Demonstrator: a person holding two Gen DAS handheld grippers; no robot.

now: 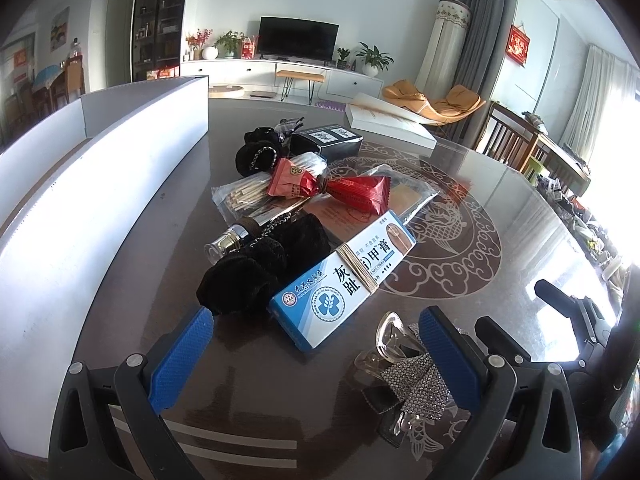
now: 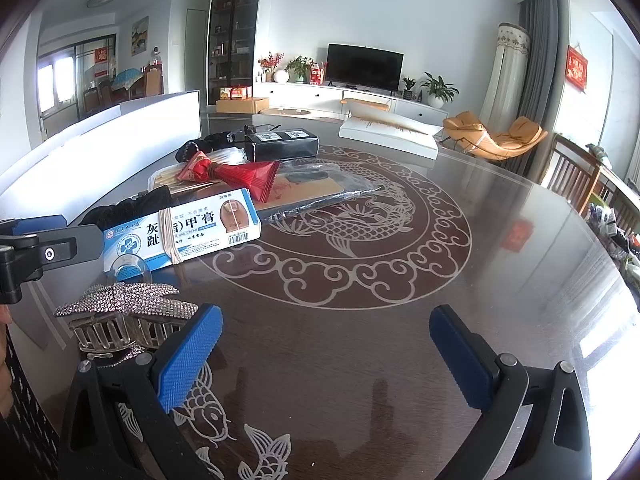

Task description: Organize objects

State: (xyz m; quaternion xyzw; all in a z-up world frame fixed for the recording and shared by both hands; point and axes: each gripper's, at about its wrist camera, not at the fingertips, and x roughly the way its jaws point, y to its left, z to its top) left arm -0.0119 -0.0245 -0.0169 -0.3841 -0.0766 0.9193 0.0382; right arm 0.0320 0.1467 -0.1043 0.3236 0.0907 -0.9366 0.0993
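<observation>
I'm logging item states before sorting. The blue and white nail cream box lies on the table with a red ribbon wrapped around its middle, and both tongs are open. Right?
Not quite. The band around the nail cream box is a tan rubber band, not a red ribbon; the right wrist view shows it clearly. The box does lie on the table, and both the left tongs and right tongs are open.
</observation>
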